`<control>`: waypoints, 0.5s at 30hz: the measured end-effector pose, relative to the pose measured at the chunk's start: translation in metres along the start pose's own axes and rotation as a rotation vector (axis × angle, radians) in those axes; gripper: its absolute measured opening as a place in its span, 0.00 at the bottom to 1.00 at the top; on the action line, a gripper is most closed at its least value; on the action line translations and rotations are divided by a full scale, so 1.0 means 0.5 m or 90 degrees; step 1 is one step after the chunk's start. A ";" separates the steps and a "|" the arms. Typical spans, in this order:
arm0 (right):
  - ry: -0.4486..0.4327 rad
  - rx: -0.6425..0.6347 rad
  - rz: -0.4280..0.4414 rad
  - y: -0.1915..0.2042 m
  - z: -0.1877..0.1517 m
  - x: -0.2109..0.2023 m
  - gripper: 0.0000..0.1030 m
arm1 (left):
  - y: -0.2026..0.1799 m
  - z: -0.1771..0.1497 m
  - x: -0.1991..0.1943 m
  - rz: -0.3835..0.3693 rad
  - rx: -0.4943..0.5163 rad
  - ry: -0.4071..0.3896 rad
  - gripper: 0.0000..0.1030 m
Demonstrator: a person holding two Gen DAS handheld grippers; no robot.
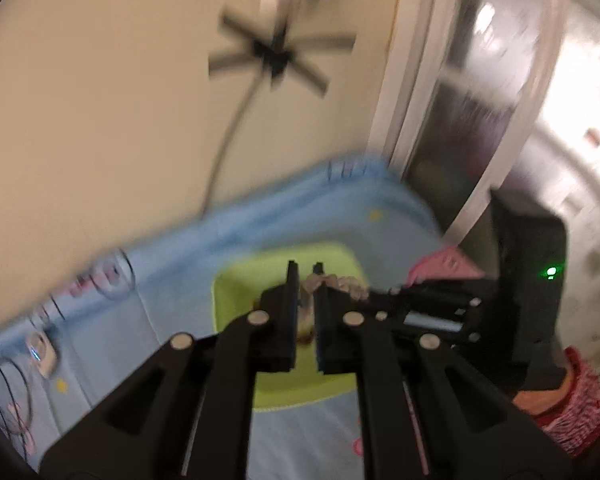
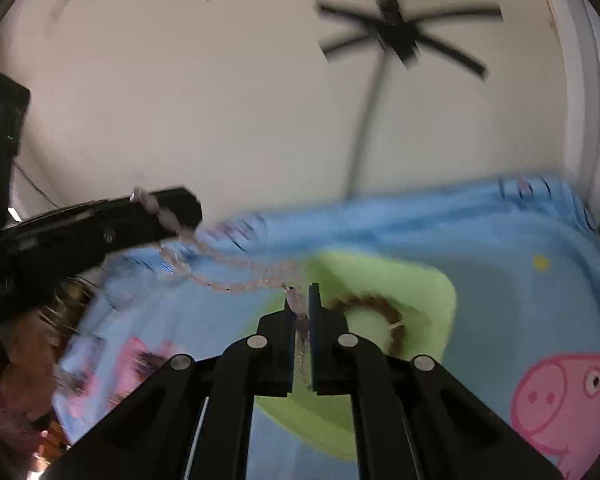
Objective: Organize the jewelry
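A strand of pale pink beads hangs stretched between my two grippers above a lime-green tray. In the right wrist view my right gripper is shut on one end of the strand. The other end drapes over the tip of my left gripper at the left. In the left wrist view my left gripper hovers over the tray with a narrow gap. The beads run from its tips to the right gripper. A brown beaded bracelet lies in the tray.
A blue cloth with a pink cartoon pig covers the surface against a cream wall. Blurred clear items and a small white object lie at the left. A white door frame stands at the right, and a red sleeve shows below it.
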State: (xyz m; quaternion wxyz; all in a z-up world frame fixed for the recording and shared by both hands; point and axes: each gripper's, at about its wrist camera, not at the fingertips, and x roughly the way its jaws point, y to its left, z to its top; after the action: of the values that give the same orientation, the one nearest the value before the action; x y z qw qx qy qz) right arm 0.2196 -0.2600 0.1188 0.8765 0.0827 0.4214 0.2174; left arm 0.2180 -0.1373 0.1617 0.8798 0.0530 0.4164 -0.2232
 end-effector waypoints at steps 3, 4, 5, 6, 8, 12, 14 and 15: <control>0.061 -0.043 -0.050 -0.003 -0.044 0.034 0.13 | 0.024 -0.052 0.089 0.028 -0.031 0.092 0.39; 0.060 -0.050 -0.059 -0.001 -0.049 0.031 0.22 | 0.030 -0.061 0.101 0.034 -0.034 0.106 0.39; 0.052 -0.061 -0.074 0.002 -0.054 0.022 0.30 | 0.039 -0.073 0.109 0.036 -0.038 0.119 0.39; 0.043 -0.067 -0.080 0.008 -0.054 0.012 0.33 | 0.049 -0.078 0.104 0.036 -0.042 0.118 0.39; 0.024 -0.063 -0.075 0.015 -0.047 -0.018 0.35 | 0.069 -0.079 0.070 0.038 -0.054 0.098 0.39; -0.049 -0.054 -0.031 0.069 -0.033 -0.109 0.36 | 0.122 -0.099 -0.069 0.040 -0.063 0.004 0.39; -0.087 -0.065 -0.012 0.107 -0.029 -0.145 0.48 | 0.165 -0.134 -0.152 0.055 -0.059 -0.048 0.39; -0.102 -0.070 0.010 0.127 -0.031 -0.158 0.53 | 0.189 -0.155 -0.186 0.065 -0.063 -0.065 0.39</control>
State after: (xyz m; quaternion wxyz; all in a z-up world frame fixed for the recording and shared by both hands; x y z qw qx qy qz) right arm 0.1442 -0.2394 0.1853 0.9088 0.0548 0.3368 0.2399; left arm 0.1529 0.0014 0.1733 0.9116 0.0191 0.3783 -0.1596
